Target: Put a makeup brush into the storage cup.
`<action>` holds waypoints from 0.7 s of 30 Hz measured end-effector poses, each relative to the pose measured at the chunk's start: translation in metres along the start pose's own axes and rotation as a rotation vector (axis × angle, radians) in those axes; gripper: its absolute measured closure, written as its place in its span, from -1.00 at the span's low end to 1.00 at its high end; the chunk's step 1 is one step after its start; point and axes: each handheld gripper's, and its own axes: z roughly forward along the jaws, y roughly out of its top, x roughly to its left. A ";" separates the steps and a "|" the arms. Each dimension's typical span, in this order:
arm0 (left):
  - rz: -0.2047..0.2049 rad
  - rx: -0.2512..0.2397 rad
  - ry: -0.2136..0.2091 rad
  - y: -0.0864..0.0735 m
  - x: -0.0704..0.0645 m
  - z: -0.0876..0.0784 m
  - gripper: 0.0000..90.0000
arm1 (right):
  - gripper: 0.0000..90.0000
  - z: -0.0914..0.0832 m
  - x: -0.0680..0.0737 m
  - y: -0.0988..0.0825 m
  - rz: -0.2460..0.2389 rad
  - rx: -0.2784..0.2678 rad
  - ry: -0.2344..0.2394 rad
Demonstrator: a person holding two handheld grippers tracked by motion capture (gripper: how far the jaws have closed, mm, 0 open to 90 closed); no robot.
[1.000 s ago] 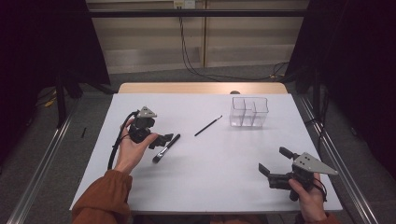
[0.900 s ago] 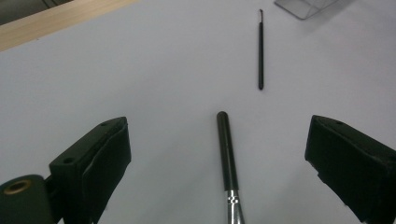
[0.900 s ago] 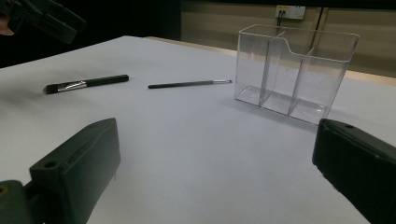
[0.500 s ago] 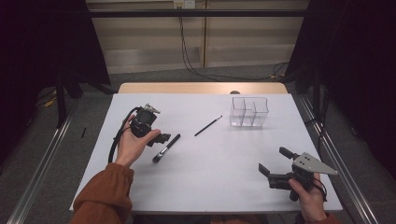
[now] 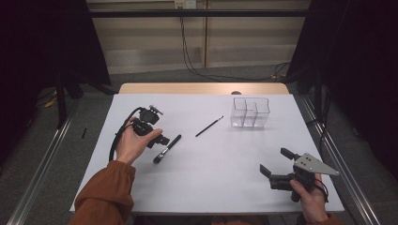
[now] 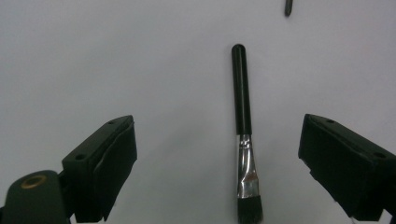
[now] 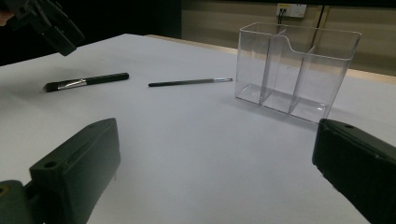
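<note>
At the table's left half, the left gripper (image 5: 162, 139) is hovering open-jawed, probably just above the flat brush (image 5: 167, 148); bare tabletop (image 5: 220, 159) is stretching rightward to the right gripper (image 5: 273, 162), gaping near the front edge.

In the left gripper view, the flat brush (image 6: 243, 126) has its bristle tip cut off by the bottom edge, and the thin brush (image 6: 288, 7) shows as one dark end at the top edge. Both jaws run off the bottom edge.

In the high view, the left hand (image 5: 133, 143) covers most of the left gripper (image 5: 155, 137). The right hand (image 5: 309, 199) is cut by the bottom edge.

In the right gripper view, the left gripper is cropped at the top left corner. The bristles of both brushes are too small to make out.
</note>
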 end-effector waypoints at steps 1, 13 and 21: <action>-0.009 0.025 -0.014 0.000 0.000 0.004 -0.74 | -0.99 0.000 0.000 0.000 0.000 0.000 0.002; 0.020 0.137 -0.021 0.004 -0.002 0.020 -0.85 | -0.99 0.000 0.000 0.000 -0.009 0.005 0.003; 0.028 0.177 -0.007 0.006 -0.007 0.032 -0.88 | -0.99 0.001 0.000 0.000 -0.009 0.008 0.004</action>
